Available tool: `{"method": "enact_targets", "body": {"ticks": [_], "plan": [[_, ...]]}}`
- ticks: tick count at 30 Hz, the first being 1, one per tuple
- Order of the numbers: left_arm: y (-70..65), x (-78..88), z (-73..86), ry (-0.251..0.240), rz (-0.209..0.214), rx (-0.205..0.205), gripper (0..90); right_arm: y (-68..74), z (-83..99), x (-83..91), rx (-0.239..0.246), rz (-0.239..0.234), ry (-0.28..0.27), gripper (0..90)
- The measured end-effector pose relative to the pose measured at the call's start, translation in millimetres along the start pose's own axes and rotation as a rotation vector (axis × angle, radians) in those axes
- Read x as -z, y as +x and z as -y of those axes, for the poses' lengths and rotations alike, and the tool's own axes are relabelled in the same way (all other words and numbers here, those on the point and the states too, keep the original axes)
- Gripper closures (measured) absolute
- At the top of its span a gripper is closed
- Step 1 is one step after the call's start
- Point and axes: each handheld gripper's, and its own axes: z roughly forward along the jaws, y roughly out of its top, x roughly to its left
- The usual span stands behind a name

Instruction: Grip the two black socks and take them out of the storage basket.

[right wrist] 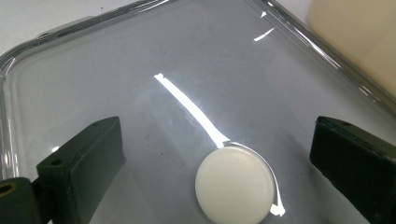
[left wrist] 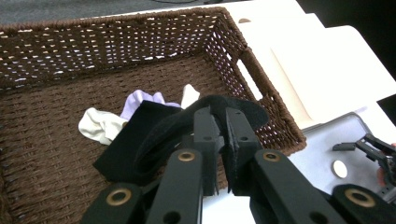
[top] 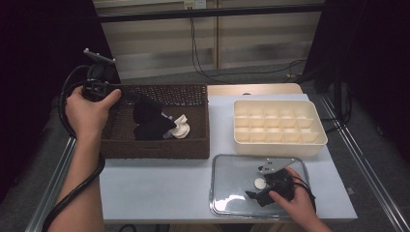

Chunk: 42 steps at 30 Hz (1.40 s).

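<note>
On my left I see a dark brown woven wicker basket [top: 159,149], rectangular, with open-weave walls and a slot handle cut into its end wall. Inside it lies a small heap of soft cloth pieces: a black cloth [top: 151,123], a cream-white one [top: 181,127] and a pale lilac one [left wrist: 140,99] tucked between them. My left gripper [left wrist: 222,135] hangs above the basket's left side, its fingers [left wrist: 205,128] pressed nearly together on a fold of the black cloth, which drapes over their tips while the rest trails down toward the basket floor.

Further right on the pale blue-grey counter [top: 154,188] stands a cream plastic organiser tray [top: 279,127], rectangular with rounded corners, divided into a grid of small square compartments.

In front of that tray lies a clear lid [top: 232,193], flat and glossy, rectangular with rounded corners and a raised rim that catches streaks of light. A small white knob [right wrist: 235,185], round and smooth, sits at its middle. My right gripper [top: 265,187] rests low over the lid with its matte black fingers [right wrist: 81,158] spread wide, one on each side of the knob and clear of it, gripping nothing.
</note>
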Motion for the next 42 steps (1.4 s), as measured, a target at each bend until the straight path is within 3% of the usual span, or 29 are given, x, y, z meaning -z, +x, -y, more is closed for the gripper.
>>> {"method": "enact_targets", "body": {"ticks": [5,20,31,37,42], "plan": [[-8.8,3.1,5.7,0.000,0.007,-0.017,84.9,-0.1,0.0,0.0,0.000,-0.001,0.000,2.4],[-14.3,10.0,19.5,-0.010,0.048,-0.029,84.8,-0.1,0.0,0.0,0.000,-0.001,0.000,2.4],[-16.7,18.2,29.2,-0.006,0.063,-0.028,84.8,0.0,0.1,0.0,0.000,-0.001,-0.001,2.4],[-21.1,22.6,32.1,0.004,0.045,-0.045,84.8,-0.1,0.1,-0.1,0.001,-0.001,-0.001,2.4],[-26.1,23.6,35.5,0.003,0.061,-0.056,84.8,-0.1,0.1,0.0,0.001,0.000,-0.001,2.4]]}}
